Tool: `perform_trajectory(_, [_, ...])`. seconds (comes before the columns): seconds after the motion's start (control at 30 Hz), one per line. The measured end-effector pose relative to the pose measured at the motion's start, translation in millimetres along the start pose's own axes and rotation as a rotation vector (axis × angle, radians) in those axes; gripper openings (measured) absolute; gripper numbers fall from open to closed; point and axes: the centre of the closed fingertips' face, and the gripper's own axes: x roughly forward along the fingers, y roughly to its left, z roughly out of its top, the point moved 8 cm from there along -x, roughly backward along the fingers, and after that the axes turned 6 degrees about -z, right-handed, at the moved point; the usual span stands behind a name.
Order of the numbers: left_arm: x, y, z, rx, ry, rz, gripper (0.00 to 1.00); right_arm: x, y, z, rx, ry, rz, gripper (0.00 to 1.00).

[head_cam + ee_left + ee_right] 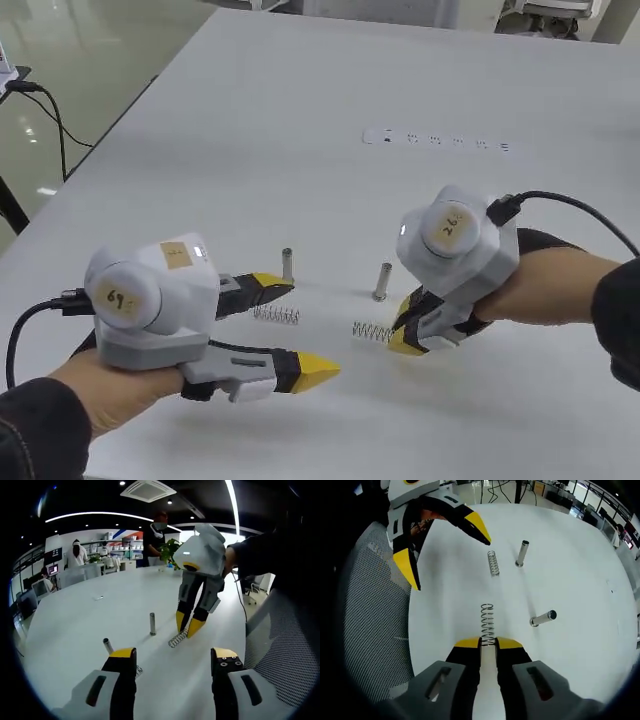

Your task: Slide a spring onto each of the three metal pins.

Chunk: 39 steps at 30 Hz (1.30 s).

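Two short metal pins (288, 264) (382, 281) stand upright on the white table (300, 120). One spring (277, 315) lies flat between the left gripper's jaws, untouched. My left gripper (295, 327) is open, its yellow tips wide apart. My right gripper (405, 337) is shut on the end of a second spring (372, 331), which rests on the table beside the right pin. In the right gripper view the held spring (487, 622) sticks straight out from the right gripper (488, 642), with the pins (522, 553) (543, 617) to its right. The left gripper view has both pins (152, 623) (108, 645).
A flat white strip with sockets (435, 139) lies further back on the table. The table's left edge runs beside a black cable (45, 105) and the floor. A mesh chair (285, 645) stands close by, and people stand at the room's far side (76, 555).
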Motion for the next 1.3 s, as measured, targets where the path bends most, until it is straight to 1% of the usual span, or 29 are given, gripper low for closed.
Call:
perform_trajectory(0.1, [2.5, -3.6, 1.0, 0.01, 0.0, -0.018, 0.55, -8.9, 4.3, 2.8, -0.024, -0.005, 0.009, 0.13])
perform_trajectory(0.23, [5.2, -7.3, 0.7, 0.016, 0.008, -0.041, 0.51, -16.7, 9.5, 7.8, -0.054, -0.013, 0.015, 0.13])
perform_trajectory(0.3, [6.2, -10.0, 1.3, 0.017, 0.003, -0.056, 0.48, -19.6, 12.3, 11.4, -0.071, -0.018, 0.021, 0.13])
perform_trajectory(0.4, [7.8, -13.5, 2.2, 0.025, -0.002, -0.074, 0.46, -23.8, 17.5, 17.0, -0.101, -0.026, 0.032, 0.13])
perform_trajectory(0.6, [9.0, -17.2, 4.1, 0.042, -0.007, -0.099, 0.39, -28.4, 22.0, 24.3, -0.137, -0.035, 0.042, 0.13])
perform_trajectory(0.73, [9.5, -17.5, 4.1, 0.051, -0.001, -0.104, 0.34, -31.0, 25.3, 28.9, -0.16, -0.04, 0.054, 0.13])
perform_trajectory(0.83, [10.7, -19.1, 4.6, 0.062, 0.001, -0.114, 0.32, -31.3, 26.9, 31.2, -0.178, -0.038, 0.059, 0.13])
perform_trajectory(1.23, [15.4, -23.9, 6.0, 0.093, 0.004, -0.145, 0.22, -31.7, 32.0, 36.2, -0.226, -0.038, 0.08, 0.13])
perform_trajectory(1.3, [15.6, -24.2, 5.9, 0.097, 0.004, -0.148, 0.19, -31.4, 32.2, 36.4, -0.232, -0.035, 0.081, 0.13])
